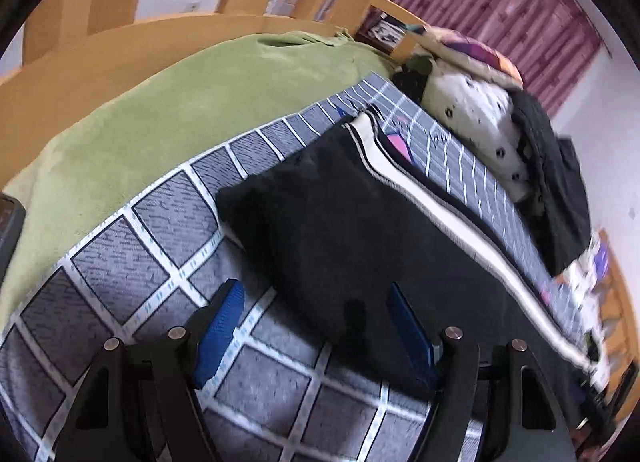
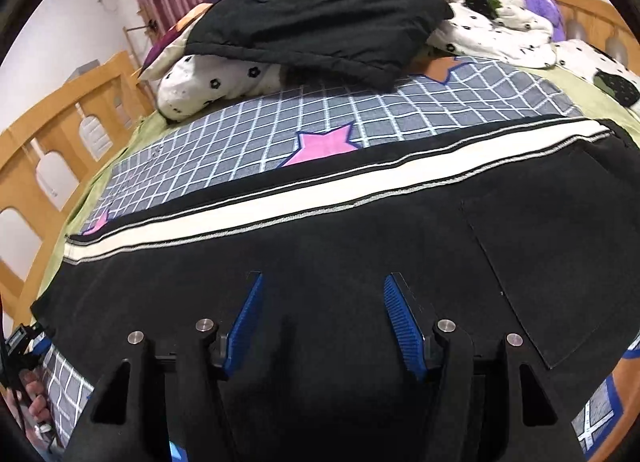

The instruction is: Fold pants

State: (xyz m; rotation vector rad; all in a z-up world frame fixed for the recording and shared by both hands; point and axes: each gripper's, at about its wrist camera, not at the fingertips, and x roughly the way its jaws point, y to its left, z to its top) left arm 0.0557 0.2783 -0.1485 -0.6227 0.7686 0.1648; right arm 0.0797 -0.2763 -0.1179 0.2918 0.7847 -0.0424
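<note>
Flat on the bed, the black pants [image 2: 360,222] lie spread over a grey checked sheet [image 2: 248,130], their white side stripe [image 2: 280,198] running along the far edge. Above the leg end, the left hand-held gripper [image 1: 312,302] has its blue pads [image 1: 222,322] spread apart, one over the sheet and one over the cloth, grasping nothing. Over the mid pants, the right hand-held gripper [image 2: 324,298] likewise stands released. Beyond, a dark garment [image 2: 320,30] rests on spotted bedding [image 2: 208,82].

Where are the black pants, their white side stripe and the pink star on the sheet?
black pants [image 2: 360,246], right wrist view, plain fabric below the stripe.
white side stripe [image 2: 304,198], right wrist view, mid-length of the band.
pink star [image 2: 326,146], right wrist view, its centre.
</note>
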